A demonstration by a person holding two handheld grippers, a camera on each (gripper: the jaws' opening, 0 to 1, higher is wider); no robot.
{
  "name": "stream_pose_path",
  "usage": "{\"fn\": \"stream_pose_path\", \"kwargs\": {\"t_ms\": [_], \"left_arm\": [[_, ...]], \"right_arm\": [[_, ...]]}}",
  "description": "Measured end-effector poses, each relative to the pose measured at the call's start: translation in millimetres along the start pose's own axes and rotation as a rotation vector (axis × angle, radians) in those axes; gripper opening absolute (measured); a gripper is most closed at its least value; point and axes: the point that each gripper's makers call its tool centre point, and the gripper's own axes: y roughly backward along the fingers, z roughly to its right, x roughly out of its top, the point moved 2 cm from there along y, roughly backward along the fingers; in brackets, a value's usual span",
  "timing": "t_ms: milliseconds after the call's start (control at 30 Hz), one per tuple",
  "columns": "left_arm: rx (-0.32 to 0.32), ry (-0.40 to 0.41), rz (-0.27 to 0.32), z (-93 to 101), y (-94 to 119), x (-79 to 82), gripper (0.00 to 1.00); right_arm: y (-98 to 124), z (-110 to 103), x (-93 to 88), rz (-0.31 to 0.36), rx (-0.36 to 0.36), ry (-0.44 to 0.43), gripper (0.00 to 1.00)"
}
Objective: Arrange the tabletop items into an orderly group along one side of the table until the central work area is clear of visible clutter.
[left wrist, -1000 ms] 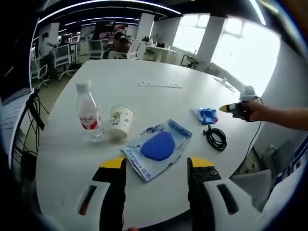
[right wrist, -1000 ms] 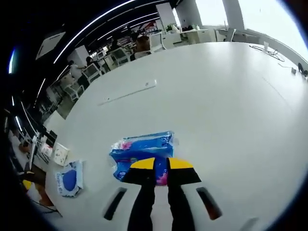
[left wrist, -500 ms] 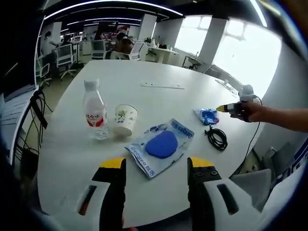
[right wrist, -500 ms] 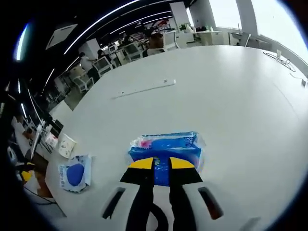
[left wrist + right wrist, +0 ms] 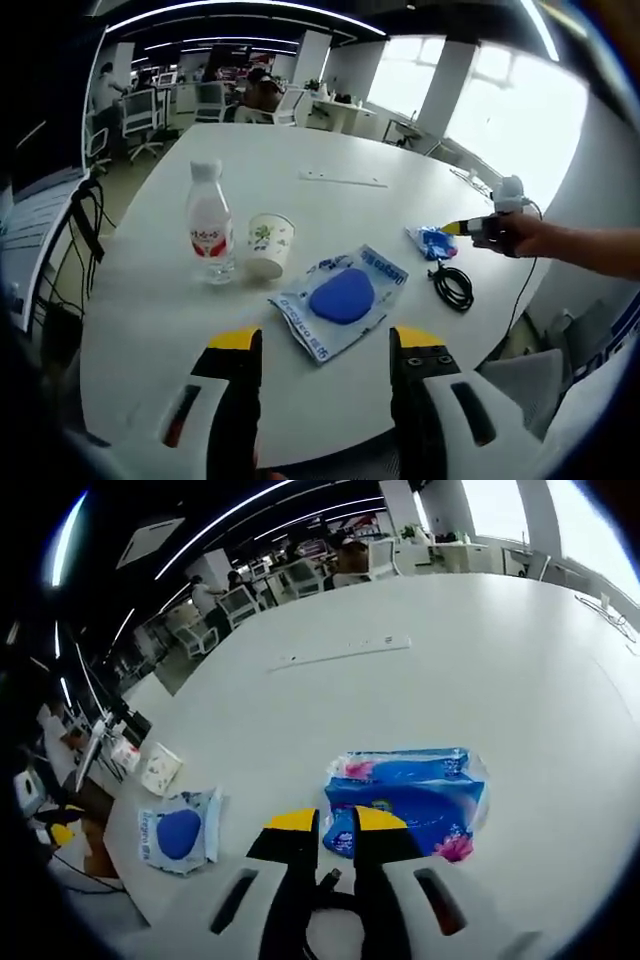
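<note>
White table (image 5: 330, 150) w/ tissue pack (image 5: 410, 800), left gripper (image 5: 325, 350) agape, right gripper (image 5: 335, 825) closed, empty.

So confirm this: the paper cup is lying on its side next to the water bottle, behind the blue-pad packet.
Not quite. In the left gripper view the paper cup stands upright with its open mouth up, not on its side. The rest holds: it is beside the water bottle and behind the blue-pad packet.
</note>
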Motion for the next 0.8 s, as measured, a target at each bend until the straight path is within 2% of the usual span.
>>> {"fn": "stream_pose_path", "kwargs": {"t_ms": [267, 400, 633, 800], "left_arm": [[-0.005, 0.002, 0.001, 0.9, 1, -1.7, 0.51], [-0.007, 0.005, -0.003, 1.9, 0, -4.6, 0.51], [-0.014, 0.002, -0.006, 3.6, -1, -5.4, 0.51], [-0.018, 0.003, -0.009, 3.5, -3, -6.9, 0.51]], "right_arm": [[-4, -25, -1.1, -0.025, 0.064, 0.042, 0.1], [-8, -28, -1.6, -0.036, 0.088, 0.066, 0.11], [-17, -48, -7.6, -0.067, 0.133, 0.106, 0.13], [-21, -61, -7.8, -0.065, 0.162, 0.134, 0.13]]}}
